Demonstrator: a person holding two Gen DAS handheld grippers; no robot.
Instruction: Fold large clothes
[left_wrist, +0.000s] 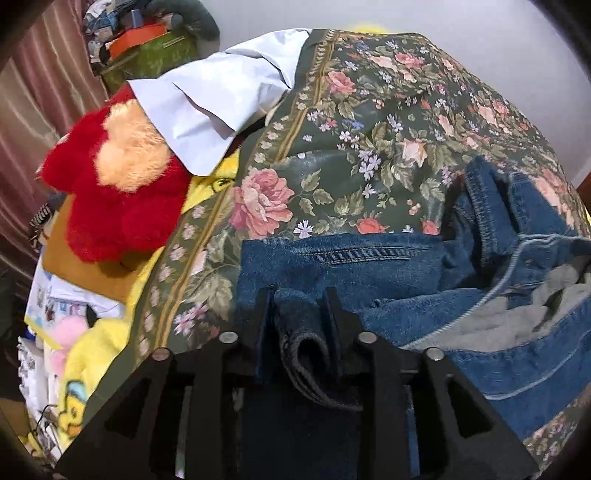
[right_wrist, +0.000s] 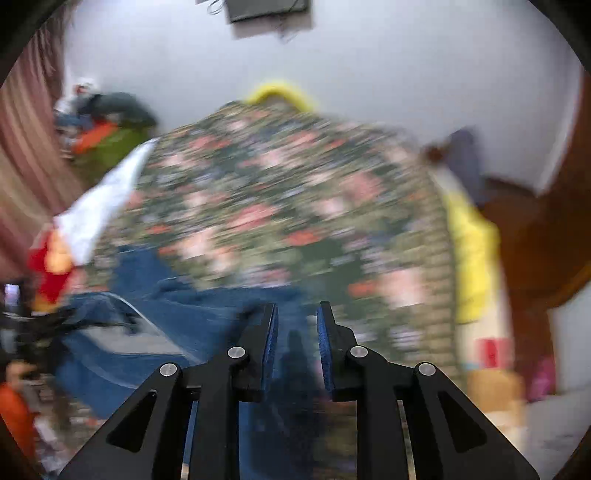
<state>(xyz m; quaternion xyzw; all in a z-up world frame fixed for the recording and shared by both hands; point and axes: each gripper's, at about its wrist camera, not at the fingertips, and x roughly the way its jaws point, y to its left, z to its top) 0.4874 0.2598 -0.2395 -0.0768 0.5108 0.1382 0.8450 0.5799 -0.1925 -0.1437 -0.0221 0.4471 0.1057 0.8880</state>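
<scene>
A blue denim jacket (left_wrist: 369, 258) with a grey lining (left_wrist: 517, 321) lies crumpled on a green floral bedspread (left_wrist: 369, 129). My left gripper (left_wrist: 297, 295) points down at the jacket's near edge. A rolled denim fold sits between its parted fingers and looks slack, not pinched. The right wrist view is smeared by motion. There the jacket (right_wrist: 184, 306) spreads left of my right gripper (right_wrist: 295, 308), over the same bedspread (right_wrist: 277, 184). Its blue pads (right_wrist: 273, 343) stand nearly together, with a dark strip of denim caught between them and hanging below.
A red and cream plush toy (left_wrist: 122, 192) and a white cloth (left_wrist: 214, 99) lie at the bed's left edge, above a yellow blanket (left_wrist: 92, 362). A green box (left_wrist: 155, 55) with clutter stands by the pink curtain (left_wrist: 37, 110). Brown wooden furniture (right_wrist: 546, 240) is on the right.
</scene>
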